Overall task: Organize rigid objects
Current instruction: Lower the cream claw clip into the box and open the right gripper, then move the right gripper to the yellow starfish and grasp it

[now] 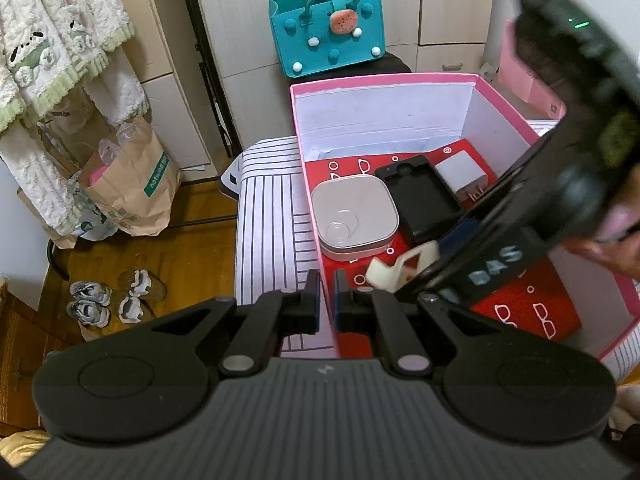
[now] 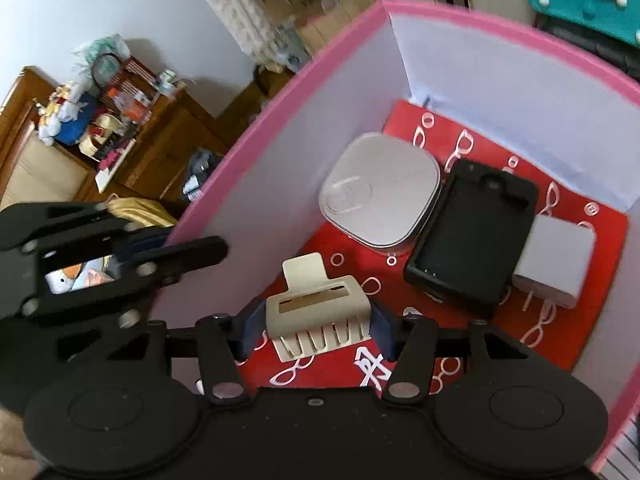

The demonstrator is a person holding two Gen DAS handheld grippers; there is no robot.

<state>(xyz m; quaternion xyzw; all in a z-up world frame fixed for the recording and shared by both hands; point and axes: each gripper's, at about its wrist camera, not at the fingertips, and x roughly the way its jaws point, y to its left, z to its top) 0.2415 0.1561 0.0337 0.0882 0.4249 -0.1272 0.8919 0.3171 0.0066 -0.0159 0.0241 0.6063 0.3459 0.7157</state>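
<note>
A pink box [image 1: 384,79] [image 2: 280,92] with white inner walls and a red printed lining holds a silver square tin [image 1: 354,216] [image 2: 380,192], a black phone case [image 1: 424,200] [image 2: 476,240] and a white charger plug [image 1: 464,172] [image 2: 556,264]. My left gripper [image 1: 328,304] [image 2: 168,248] is shut on the box's near left wall. My right gripper [image 2: 317,326] [image 1: 404,272] reaches into the box from the right, pointing steeply down. It is shut on a beige hair claw clip [image 2: 316,312] [image 1: 394,268], held just above the red lining in front of the tin.
The box rests on a striped cloth [image 1: 268,216]. Behind it stands a teal felt bag [image 1: 328,36], with a pink lid [image 1: 524,80] to the right. A paper bag [image 1: 132,184] and shoes [image 1: 108,300] sit on the wooden floor at left.
</note>
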